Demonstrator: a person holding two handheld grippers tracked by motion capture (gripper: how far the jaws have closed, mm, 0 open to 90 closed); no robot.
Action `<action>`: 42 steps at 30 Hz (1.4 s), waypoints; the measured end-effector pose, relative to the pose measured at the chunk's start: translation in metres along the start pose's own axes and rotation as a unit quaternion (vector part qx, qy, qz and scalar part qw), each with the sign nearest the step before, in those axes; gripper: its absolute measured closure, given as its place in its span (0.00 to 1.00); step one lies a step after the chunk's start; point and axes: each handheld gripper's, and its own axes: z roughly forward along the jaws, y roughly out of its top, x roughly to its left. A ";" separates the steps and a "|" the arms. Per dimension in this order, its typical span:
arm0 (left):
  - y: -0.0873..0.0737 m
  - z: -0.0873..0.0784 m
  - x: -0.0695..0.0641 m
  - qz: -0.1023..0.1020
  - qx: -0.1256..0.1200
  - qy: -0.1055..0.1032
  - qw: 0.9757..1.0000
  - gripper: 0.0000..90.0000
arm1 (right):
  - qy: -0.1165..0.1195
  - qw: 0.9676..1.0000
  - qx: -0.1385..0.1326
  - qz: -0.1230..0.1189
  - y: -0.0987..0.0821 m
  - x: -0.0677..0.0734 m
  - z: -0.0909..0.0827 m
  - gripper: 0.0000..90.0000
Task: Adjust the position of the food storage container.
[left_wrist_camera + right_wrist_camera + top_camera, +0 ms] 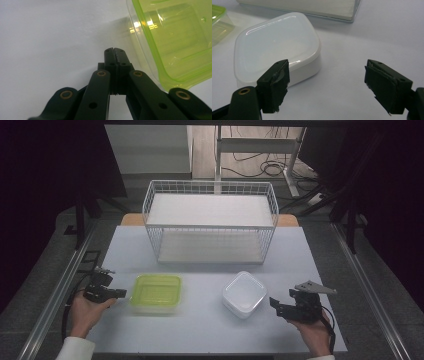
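Note:
A clear lime-green box [156,292] sits on the white table at front left; its corner rises at the right of the left gripper view [172,40]. My left gripper [121,293] lies just left of that box, shut with nothing between its jaws [115,50]. A white lidded box [244,293] rests at front right and looms at the left of the right gripper view [277,45]. To its right my right gripper [273,304] is held open, a short way off the box, its jaws [325,87] wide apart and bare.
A white wire basket rack [210,220] with two shelves stands at the back middle of the table [210,330]. Its lower shelf edge [297,7] crosses the top of the right gripper view. Metal rails run along both table sides.

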 end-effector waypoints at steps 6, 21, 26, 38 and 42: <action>0.002 0.006 -0.005 0.008 0.005 -0.020 1.000 1.00 | 0.000 1.000 -0.001 0.004 0.001 0.000 0.000 0.22; 0.010 0.020 -0.026 0.016 0.004 -0.044 0.999 1.00 | -0.001 1.000 -0.007 -0.003 0.002 0.007 -0.005 0.22; 0.013 0.023 -0.030 0.017 0.001 -0.046 0.999 1.00 | 0.001 1.000 -0.005 -0.007 0.003 0.010 -0.005 0.22; 0.028 0.039 -0.048 0.015 -0.009 -0.064 0.998 1.00 | 0.009 1.000 0.000 -0.015 0.005 0.013 -0.001 0.22; 0.032 0.042 -0.055 0.016 -0.012 -0.064 0.998 1.00 | 0.008 1.000 0.003 -0.019 0.004 0.015 -0.001 0.22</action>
